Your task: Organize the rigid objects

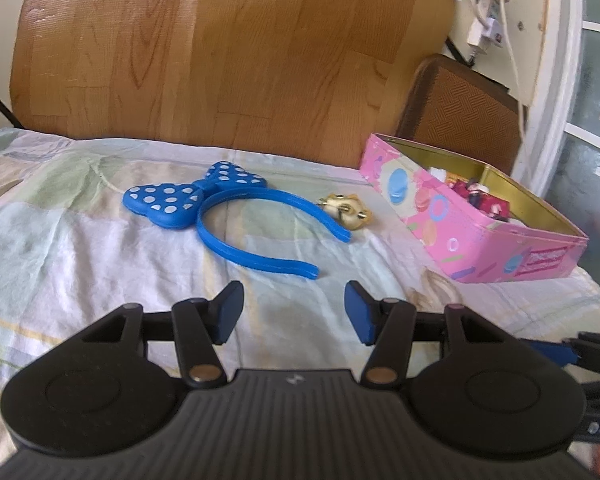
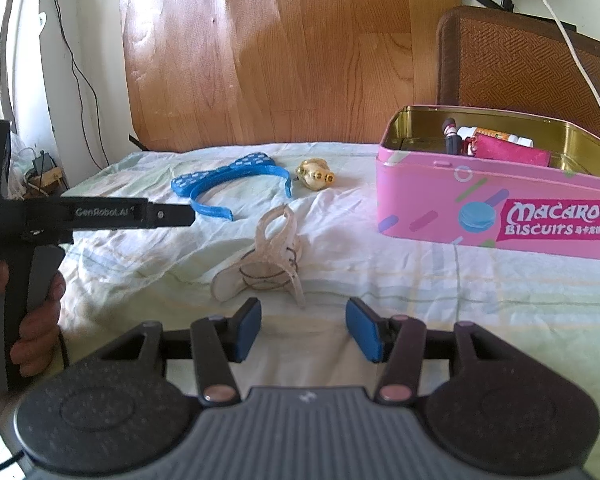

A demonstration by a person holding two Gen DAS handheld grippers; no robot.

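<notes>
1. Left wrist view: the left gripper (image 1: 294, 312) hangs low over the pale patchwork bedsheet (image 1: 80, 260) with its blue pads apart and nothing between them, so it carries nothing.
2. Just beyond its fingertips lies the blue headband (image 1: 236, 220), flat on the sheet with its polka-dot bow to the far left and its open ends pointing right and near; that near end looks like the easiest place to grip.
3. A small gold trinket (image 1: 346, 210) sits just right of the headband's far tip, between it and the tin.
4. The pink biscuit tin (image 1: 460, 232) stands open at the right edge of the bed, lid off, already holding a few small items; I judge it to be the place where the loose things are meant to go.
5. Right wrist view: the right gripper (image 2: 302, 328) also has its pads spread and empty, poised just short of a translucent hair claw clip (image 2: 268, 264) lying on its side, well left of the tin.
6. Each gripper seems lined up on its own object, so neither need cross the other.
</notes>
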